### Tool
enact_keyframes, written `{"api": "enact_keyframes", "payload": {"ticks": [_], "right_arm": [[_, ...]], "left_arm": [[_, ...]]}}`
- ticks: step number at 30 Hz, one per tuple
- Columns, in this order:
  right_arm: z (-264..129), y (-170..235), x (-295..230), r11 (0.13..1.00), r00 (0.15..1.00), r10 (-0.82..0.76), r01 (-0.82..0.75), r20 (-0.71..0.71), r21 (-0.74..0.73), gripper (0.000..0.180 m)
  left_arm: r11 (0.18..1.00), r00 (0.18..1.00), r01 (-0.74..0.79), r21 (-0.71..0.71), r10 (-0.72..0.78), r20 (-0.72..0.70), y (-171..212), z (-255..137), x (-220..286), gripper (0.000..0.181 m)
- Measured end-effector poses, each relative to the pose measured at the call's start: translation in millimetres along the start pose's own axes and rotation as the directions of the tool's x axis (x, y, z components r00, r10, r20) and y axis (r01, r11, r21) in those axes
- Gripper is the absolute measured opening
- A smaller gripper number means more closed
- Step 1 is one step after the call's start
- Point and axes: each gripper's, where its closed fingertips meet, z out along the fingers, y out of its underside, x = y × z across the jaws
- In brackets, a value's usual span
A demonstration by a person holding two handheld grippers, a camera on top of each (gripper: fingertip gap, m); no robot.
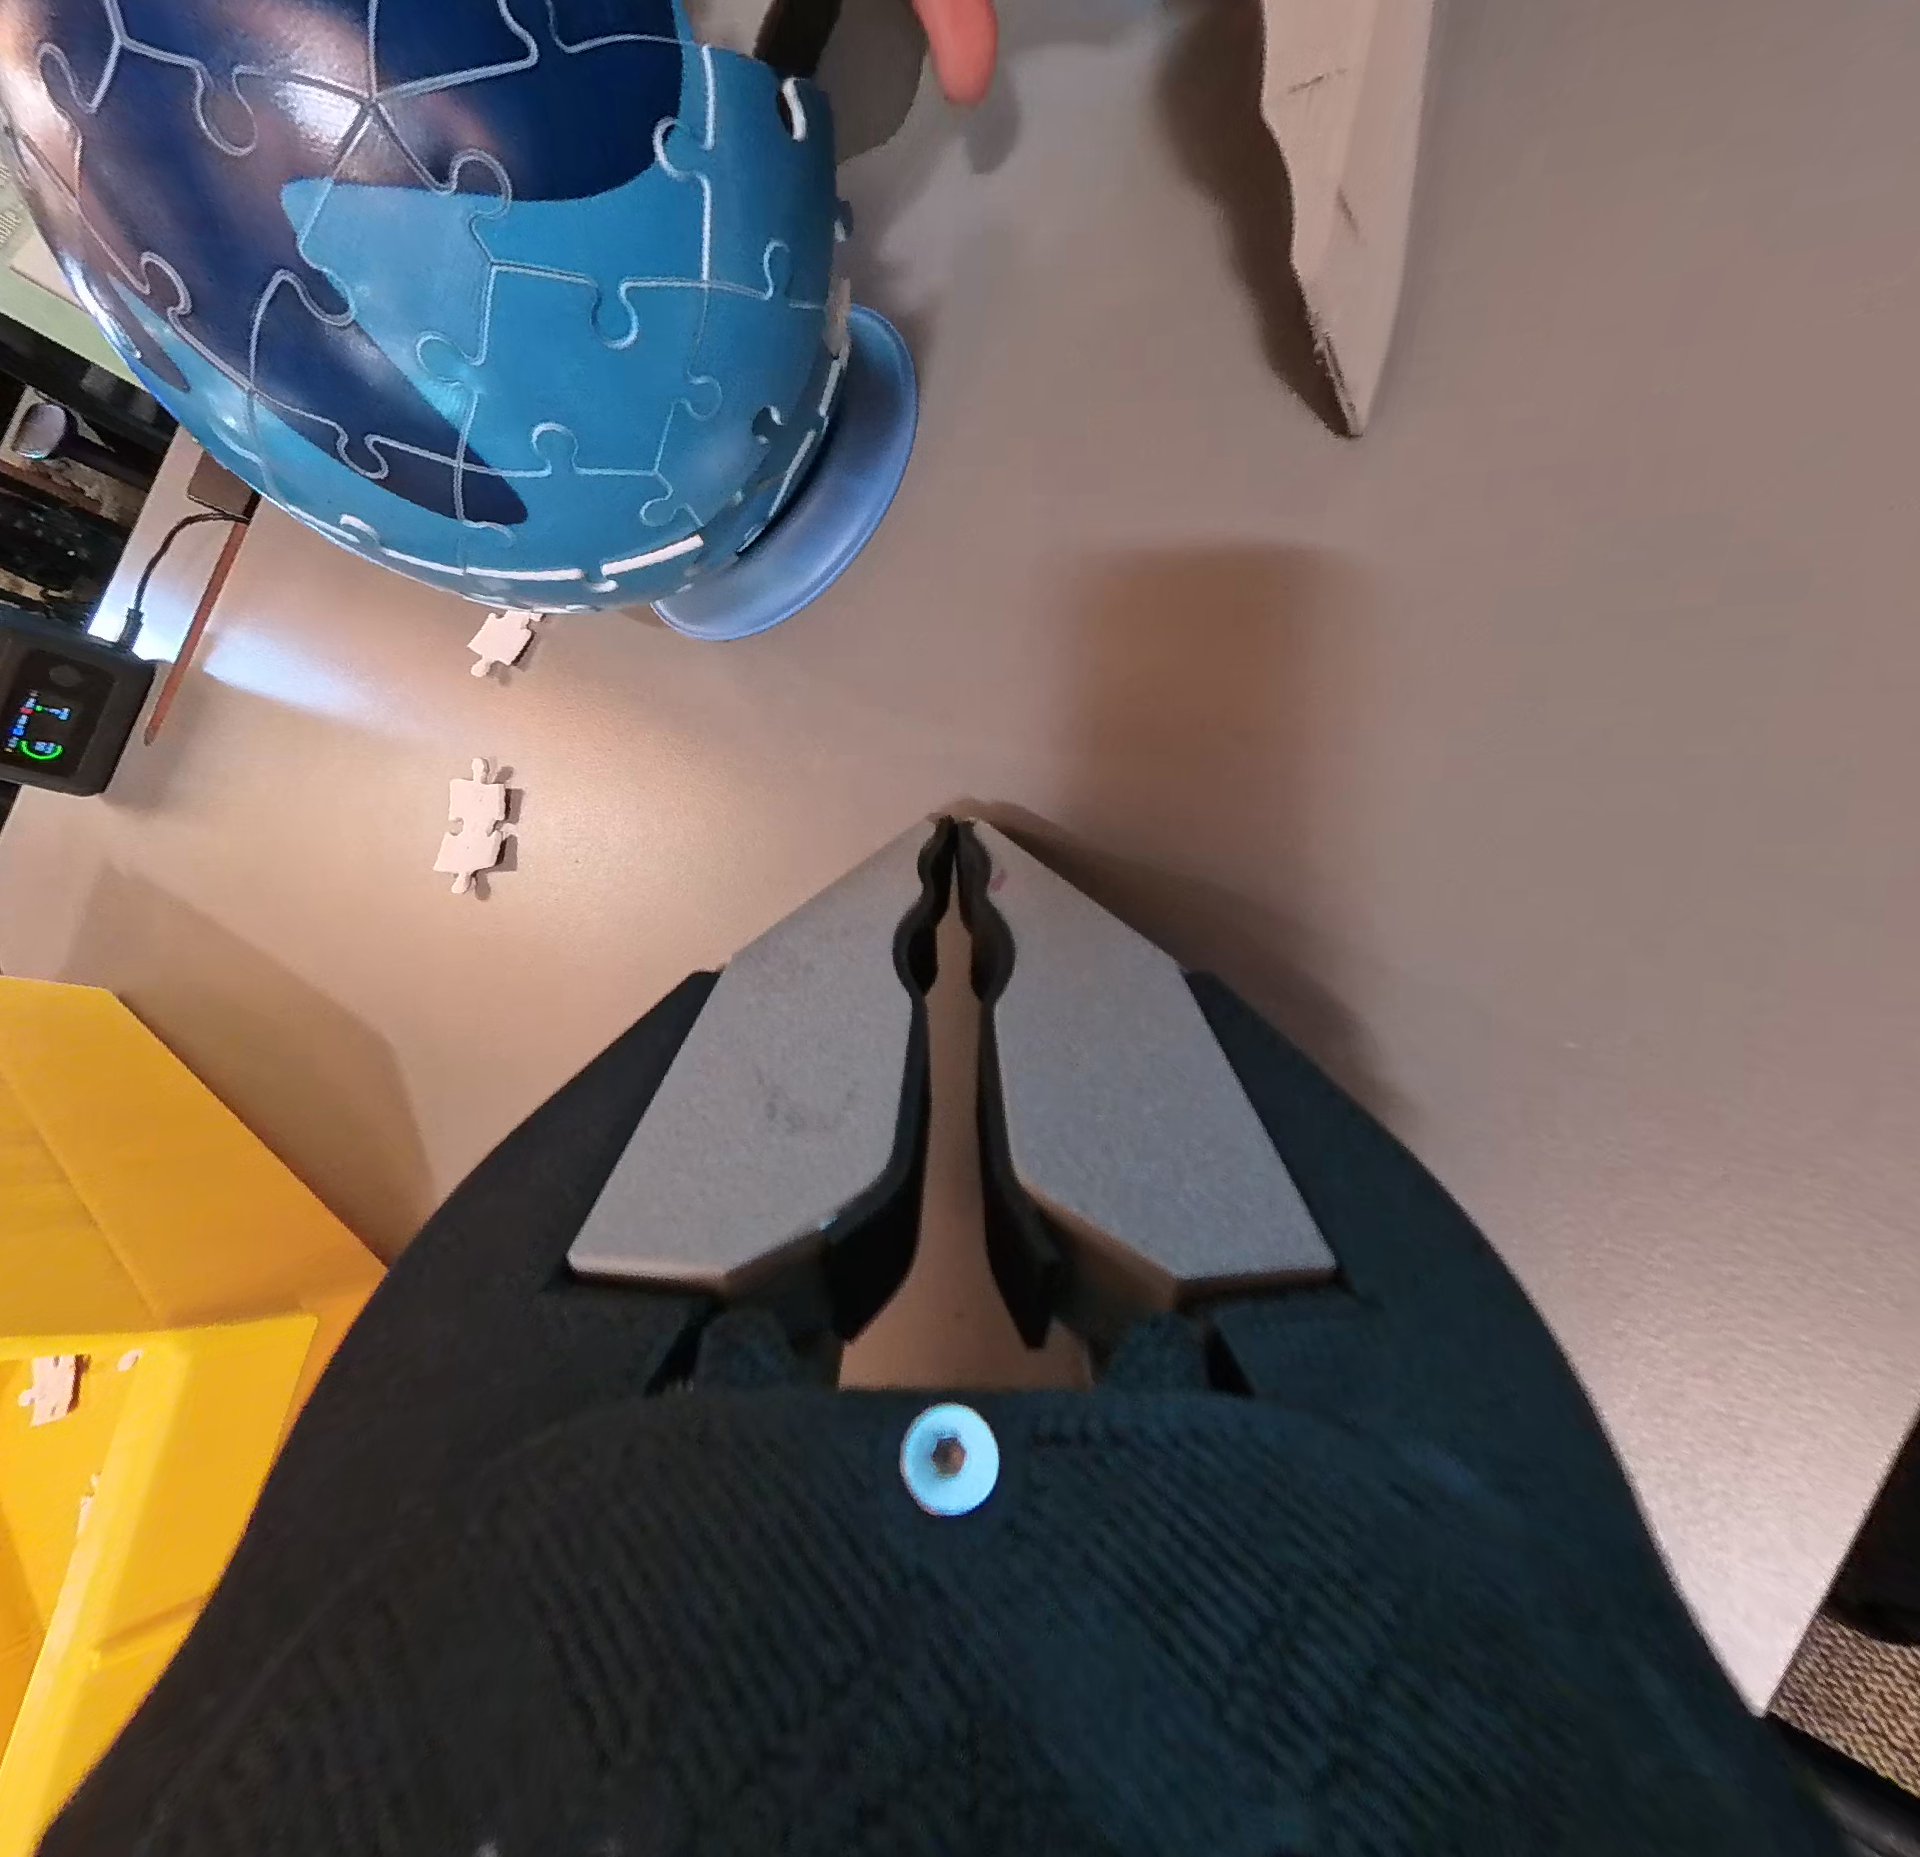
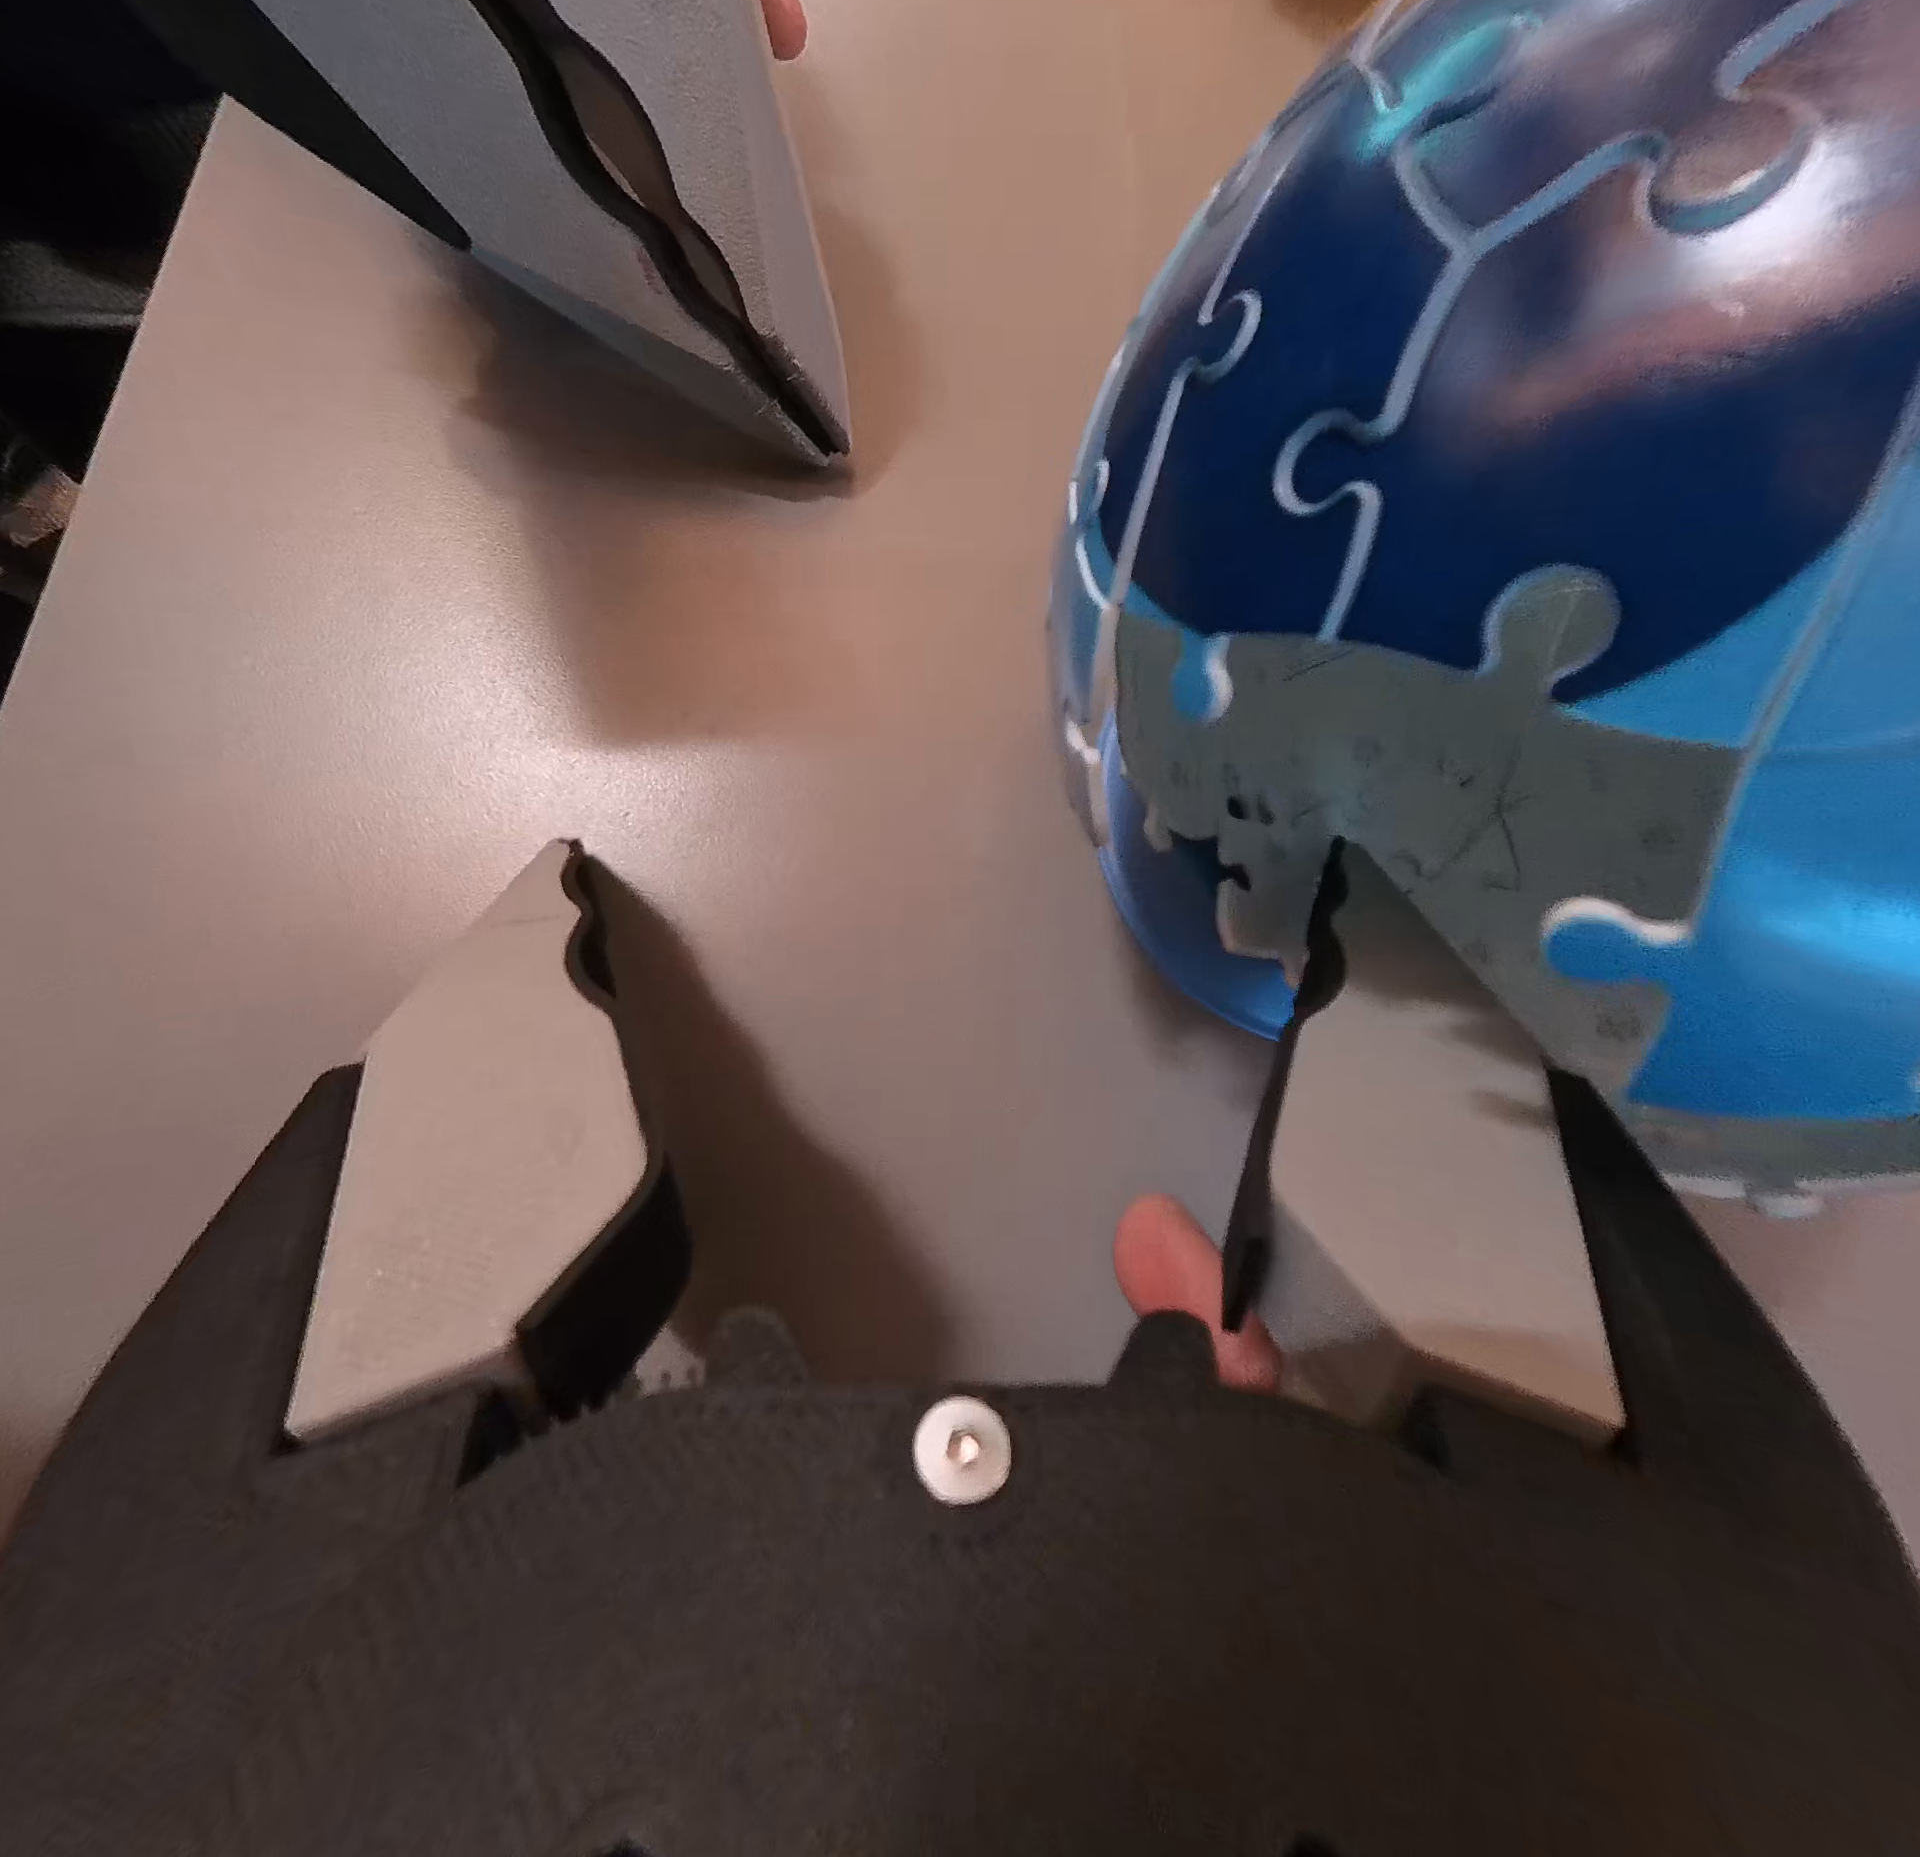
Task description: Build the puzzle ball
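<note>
The blue puzzle ball [image 1: 416,249] stands on a blue ring stand [image 1: 831,519] at the upper left of the left wrist view. It fills the right side of the right wrist view [image 2: 1558,353], with a grey scuffed patch [image 2: 1403,747] low on it. My left gripper [image 1: 951,833] is shut and empty, its tips on the table to the right of the ball; it also shows in the right wrist view [image 2: 831,446]. My right gripper [image 2: 951,851] is open and empty. Its right finger [image 2: 1455,1132] touches the grey patch.
Two loose white pieces [image 1: 504,644] [image 1: 473,825] lie on the beige table [image 1: 1351,768] below the ball. A yellow box [image 1: 135,1236] with pieces in it stands at the left. A small device with a lit screen [image 1: 52,727] sits at the table's far edge. My right fingertips sit around 8 cm from my left ones.
</note>
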Motion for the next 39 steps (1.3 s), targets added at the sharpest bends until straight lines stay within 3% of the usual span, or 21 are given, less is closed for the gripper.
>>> {"api": "enact_keyframes", "payload": {"ticks": [17,23,27,32,36,39], "right_arm": [[-1.6,0.3,6.2,1.0,1.0,0.002,-0.002,-0.008,0.007,0.116],[-9.0,1.9,14.7,0.999,0.998,-0.034,0.035,-0.055,0.019,0.096],[-12.6,-0.9,21.5,0.993,0.982,-0.112,0.116,-0.154,0.017,0.067],[-14.5,-1.7,38.1,0.996,0.964,-0.085,0.091,-0.254,0.01,0.061],[-15.2,1.6,46.1,0.994,0.938,-0.11,0.111,-0.33,-0.016,0.024],[-17.0,1.0,50.3,0.99,0.912,-0.143,0.137,-0.383,-0.043,0.027]], "left_arm": [[1.0,1.0,0.001,0.0,-0.001,0.0,0.0,-0.3,-0.3,0.0],[1.0,1.0,0.004,0.0,-0.004,-0.002,0.4,-0.5,-0.1,0.0],[1.0,1.0,0.006,-0.001,-0.006,-0.002,0.1,0.4,-0.4,0.0],[1.0,1.0,0.006,-0.001,-0.006,-0.001,0.3,0.1,-0.6,0.0],[1.0,1.0,0.005,-0.001,-0.005,0.001,0.4,0.1,-0.5,0.0],[1.0,1.0,0.004,-0.001,-0.004,0.002,0.2,-0.1,-0.9,0.0]]}}
